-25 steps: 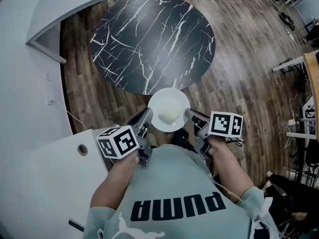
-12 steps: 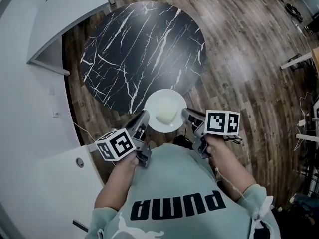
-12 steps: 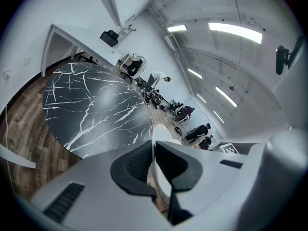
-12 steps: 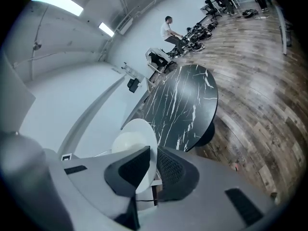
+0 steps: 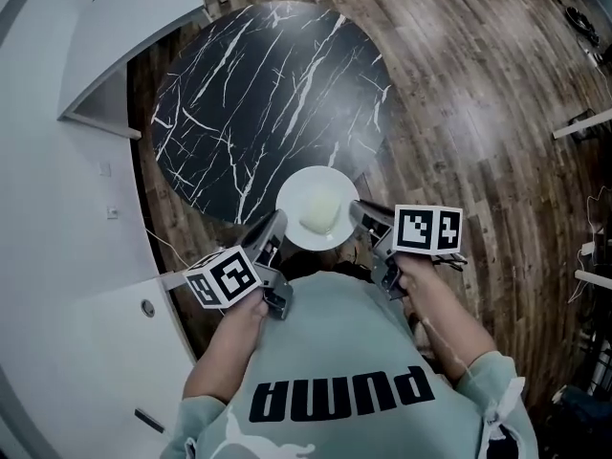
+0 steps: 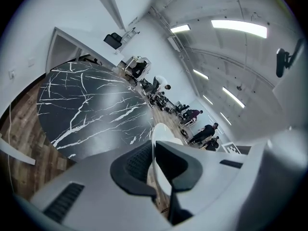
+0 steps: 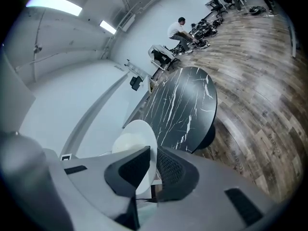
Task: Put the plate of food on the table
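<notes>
A white plate (image 5: 317,208) with a pale mound of food (image 5: 319,216) is held level in the air between both grippers, over the near edge of the round black marble table (image 5: 268,94). My left gripper (image 5: 276,224) is shut on the plate's left rim, and my right gripper (image 5: 358,212) is shut on its right rim. In the left gripper view the rim of the plate (image 6: 155,143) runs edge-on between the jaws of the left gripper (image 6: 154,160), with the table (image 6: 91,109) beyond. In the right gripper view the plate (image 7: 136,143) sits in the right gripper (image 7: 154,170), beside the table (image 7: 185,105).
Wood flooring (image 5: 478,113) surrounds the table. A white counter (image 5: 86,342) stands at my lower left and a white wall unit (image 5: 105,27) at the upper left. Far off, people sit at desks (image 7: 180,30).
The plate and both grippers have come nearer the table; the plate now overlaps its near edge. Both grips are unchanged.
</notes>
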The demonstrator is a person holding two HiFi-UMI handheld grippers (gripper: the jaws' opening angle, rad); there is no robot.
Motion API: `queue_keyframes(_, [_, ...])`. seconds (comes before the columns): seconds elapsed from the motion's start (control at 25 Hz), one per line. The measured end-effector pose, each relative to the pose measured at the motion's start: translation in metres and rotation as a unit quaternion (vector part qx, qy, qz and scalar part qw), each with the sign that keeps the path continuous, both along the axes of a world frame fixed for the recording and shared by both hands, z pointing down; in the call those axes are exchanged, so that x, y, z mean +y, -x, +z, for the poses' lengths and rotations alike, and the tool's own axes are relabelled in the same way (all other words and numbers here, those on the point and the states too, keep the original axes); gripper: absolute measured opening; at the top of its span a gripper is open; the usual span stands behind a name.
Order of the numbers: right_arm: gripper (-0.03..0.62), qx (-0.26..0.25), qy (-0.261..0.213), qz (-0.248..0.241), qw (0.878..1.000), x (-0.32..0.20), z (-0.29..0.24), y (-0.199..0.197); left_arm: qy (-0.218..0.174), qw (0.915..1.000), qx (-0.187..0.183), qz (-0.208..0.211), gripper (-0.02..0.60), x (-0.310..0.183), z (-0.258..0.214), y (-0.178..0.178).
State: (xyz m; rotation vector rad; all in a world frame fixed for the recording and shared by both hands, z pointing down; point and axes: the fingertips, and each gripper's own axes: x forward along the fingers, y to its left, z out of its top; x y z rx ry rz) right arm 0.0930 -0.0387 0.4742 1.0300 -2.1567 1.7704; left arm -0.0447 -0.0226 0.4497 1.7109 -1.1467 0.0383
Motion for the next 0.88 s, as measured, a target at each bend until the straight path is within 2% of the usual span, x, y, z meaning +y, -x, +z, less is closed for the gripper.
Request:
queue_keyframes(0.2, [0.048, -0.002, 0.008, 0.001, 1.0, -0.007, 0.005, -0.001, 0.005, 0.9999, -0.008, 0.005, 0.028, -0.009, 0.003, -0.001])
queue_keyframes(0.56, [0.049, 0.031, 0.028, 0.01, 0.999, -0.042, 0.016, 0.006, 0.022, 0.9994, 0.006, 0.025, 0.028, -0.049, 0.02, 0.006])
queue_keyframes(0.88, [0.049, 0.057, 0.028, -0.001, 0.998, -0.08, 0.024, 0.033, 0.016, 0.9995, 0.006, 0.028, 0.029, -0.084, 0.032, 0.033])
